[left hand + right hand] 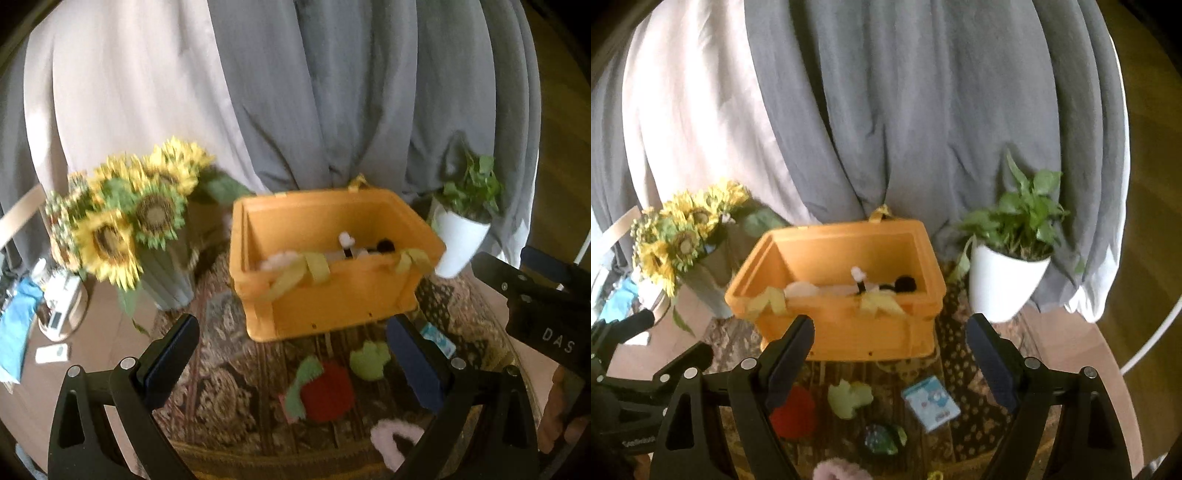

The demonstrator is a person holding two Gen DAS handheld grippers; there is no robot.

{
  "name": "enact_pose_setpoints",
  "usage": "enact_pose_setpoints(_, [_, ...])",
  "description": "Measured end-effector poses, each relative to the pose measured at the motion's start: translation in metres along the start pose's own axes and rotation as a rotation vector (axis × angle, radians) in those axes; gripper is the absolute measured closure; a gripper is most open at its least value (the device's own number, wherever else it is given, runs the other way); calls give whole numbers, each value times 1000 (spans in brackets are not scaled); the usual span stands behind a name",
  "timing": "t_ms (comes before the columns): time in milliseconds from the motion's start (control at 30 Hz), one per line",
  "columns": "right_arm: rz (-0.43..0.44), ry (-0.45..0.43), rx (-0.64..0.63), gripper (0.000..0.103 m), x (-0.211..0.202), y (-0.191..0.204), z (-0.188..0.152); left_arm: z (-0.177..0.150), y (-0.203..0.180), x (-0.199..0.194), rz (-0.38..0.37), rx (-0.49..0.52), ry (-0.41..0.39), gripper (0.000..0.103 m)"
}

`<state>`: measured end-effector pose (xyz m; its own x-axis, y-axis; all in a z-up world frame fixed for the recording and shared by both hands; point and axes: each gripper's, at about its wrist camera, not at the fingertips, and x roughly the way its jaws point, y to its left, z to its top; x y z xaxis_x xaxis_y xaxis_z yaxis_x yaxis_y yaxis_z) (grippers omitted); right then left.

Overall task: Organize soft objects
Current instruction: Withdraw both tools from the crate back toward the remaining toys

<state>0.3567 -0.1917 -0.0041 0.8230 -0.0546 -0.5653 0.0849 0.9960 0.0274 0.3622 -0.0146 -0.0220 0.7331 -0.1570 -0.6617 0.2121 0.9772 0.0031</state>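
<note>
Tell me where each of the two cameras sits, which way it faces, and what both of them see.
Left wrist: sits on the left gripper, looking forward and down at the orange bin, the red plush and the sunflowers; its own open fingers show, with the right gripper at the right edge.
Right wrist: sits on the right gripper, facing the same bin from further right; its open fingers show, with the left gripper at the lower left.
Shared: bin, red plush, green plush, sunflowers, potted plant, grey curtain.
</note>
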Motion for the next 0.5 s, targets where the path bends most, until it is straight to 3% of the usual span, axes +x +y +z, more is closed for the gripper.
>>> enact_pose_setpoints(500, [17,179,4,18,29,1,-61,-51,-3,37,-66,30,164,0])
